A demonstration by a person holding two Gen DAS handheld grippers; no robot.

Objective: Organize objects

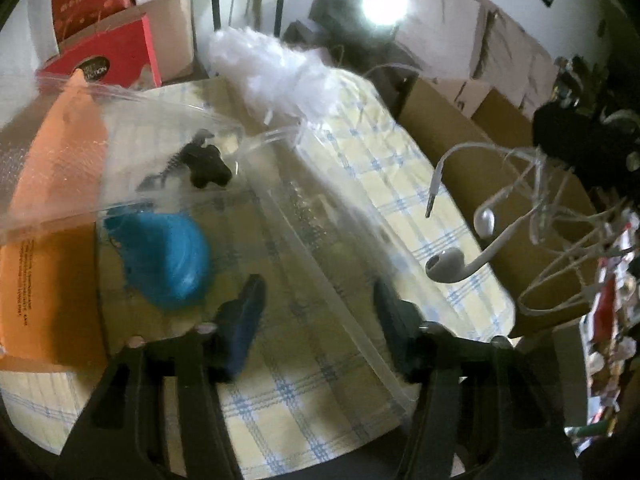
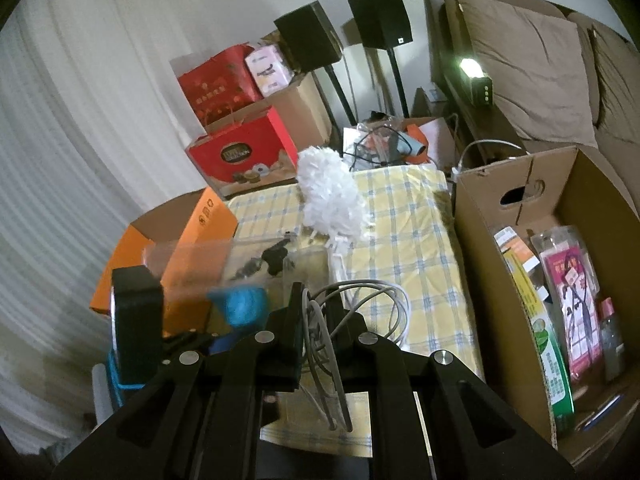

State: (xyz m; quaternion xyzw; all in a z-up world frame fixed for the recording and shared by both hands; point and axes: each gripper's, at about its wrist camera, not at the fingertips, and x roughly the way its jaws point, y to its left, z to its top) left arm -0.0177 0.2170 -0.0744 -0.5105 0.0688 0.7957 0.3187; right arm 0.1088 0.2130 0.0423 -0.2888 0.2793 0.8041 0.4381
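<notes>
Two grippers in play. My right gripper (image 2: 316, 320) is clamped on the tangled white earphones (image 1: 464, 264), dangling beside the clear bin (image 1: 280, 216). My left gripper (image 1: 316, 312) straddles the bin's near wall, jaws partway open, not pressing. Risk: loose loops snag the rim or the duster (image 1: 272, 68). Room is tight; cardboard box (image 2: 520, 240) crowds right.

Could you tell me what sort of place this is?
Probably a lived-in room at home used for storage: brown pillows, speakers on stands, an open cardboard box of packaged goods, and a checked cloth.
</notes>
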